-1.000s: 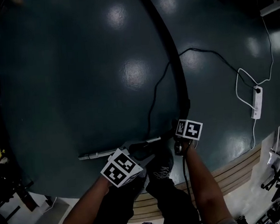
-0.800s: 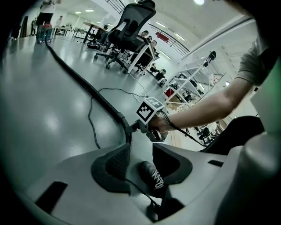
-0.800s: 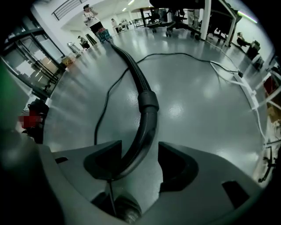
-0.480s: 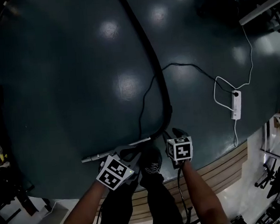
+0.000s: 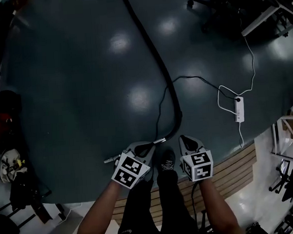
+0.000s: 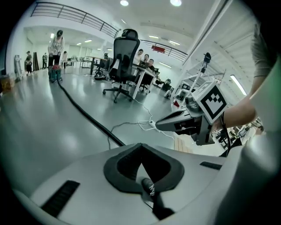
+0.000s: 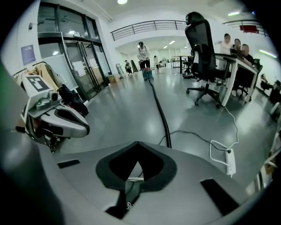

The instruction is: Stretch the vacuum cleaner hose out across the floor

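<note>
- Right – both grippers hang side by side above my shoes (image 5: 167,162), well clear of the floor.
- Left gripper (image 5: 146,146): its jaws have just closed and the tips now meet. In its own view there is only floor and a shoe behind them – nothing is gripped.
- Right gripper (image 5: 184,138): it has also just closed, the tips are together and it is empty.
- The vacuum cleaner hose (image 5: 146,36) lies on the dark floor. It runs from the 12 o'clock edge of the head view in one long, gently bowed line toward my feet, then hooks in just ahead of the grippers. Neither gripper touches it.
- A metal wand (image 5: 109,160) lies crosswise at the near end of the hose, partly hidden under the left gripper.
- A thin black cable (image 5: 158,108) meets the hose near its bend and runs out toward 2 o'clock.
- A white power strip (image 5: 238,110) with a looped white lead sits at about 2 o'clock, well apart from the hose.
- In the right gripper view, a black office chair (image 7: 202,44) stands at roughly 1 o'clock, beside a desk.
</note>
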Tool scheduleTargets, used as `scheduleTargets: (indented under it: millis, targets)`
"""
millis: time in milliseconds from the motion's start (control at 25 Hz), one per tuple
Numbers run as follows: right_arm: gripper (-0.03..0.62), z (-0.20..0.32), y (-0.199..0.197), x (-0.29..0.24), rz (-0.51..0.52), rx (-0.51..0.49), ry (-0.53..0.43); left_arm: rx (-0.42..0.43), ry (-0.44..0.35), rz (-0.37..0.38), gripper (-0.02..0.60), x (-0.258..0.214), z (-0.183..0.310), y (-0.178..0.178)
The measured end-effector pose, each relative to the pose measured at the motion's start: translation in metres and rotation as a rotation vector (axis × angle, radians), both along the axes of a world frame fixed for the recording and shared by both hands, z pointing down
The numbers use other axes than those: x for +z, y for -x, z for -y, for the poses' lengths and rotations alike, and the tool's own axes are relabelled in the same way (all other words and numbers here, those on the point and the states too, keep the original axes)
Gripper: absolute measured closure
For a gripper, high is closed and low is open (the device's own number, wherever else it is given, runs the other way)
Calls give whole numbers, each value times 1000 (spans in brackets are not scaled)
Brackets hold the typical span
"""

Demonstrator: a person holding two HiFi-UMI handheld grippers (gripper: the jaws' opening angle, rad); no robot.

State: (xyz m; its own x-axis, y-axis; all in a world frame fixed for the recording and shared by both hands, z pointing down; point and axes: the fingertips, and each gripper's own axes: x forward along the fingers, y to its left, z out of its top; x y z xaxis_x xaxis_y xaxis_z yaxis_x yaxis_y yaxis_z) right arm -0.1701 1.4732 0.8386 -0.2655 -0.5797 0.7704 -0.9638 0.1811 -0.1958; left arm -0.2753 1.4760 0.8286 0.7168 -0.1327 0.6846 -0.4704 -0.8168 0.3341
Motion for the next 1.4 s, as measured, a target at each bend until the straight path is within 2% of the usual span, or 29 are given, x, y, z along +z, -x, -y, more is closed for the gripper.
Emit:
scheduleTargets:
  millis: [160, 280, 560, 680, 800, 960, 1080, 1200, 1400]
  targets:
    - [588, -3, 31, -78, 47, -12, -69, 32, -79, -47, 572, -81, 5, 5]
    - [588, -13, 55, -127, 95, -28, -82, 60, -133, -68, 572, -136, 1, 9]
    - [588, -46, 105, -254, 133, -36, -146, 69, -193, -134, 572, -261, -26, 37]
    - [588, -49, 124, -304, 165, -77, -205, 21, -218, -172, 572, -309, -29, 56]
    - [588, -34, 136, -349, 178, -150, -277, -28, -292, -196, 572, -356, -10, 68]
    - [588, -43, 155, -401, 153, -163, -348, -53, -350, -202, 572, -405, -23, 93]
    - [588, -33, 160, -449, 138, -200, -450, -86, -412, -218, 572, -440, -23, 94]
    - [588, -28, 165, -488, 129, -234, -527, -137, -439, -238, 572, -466, -25, 93]
    - [588, -31, 158, -517, 157, -234, -556, -195, -455, -278, 572, -503, -31, 80]
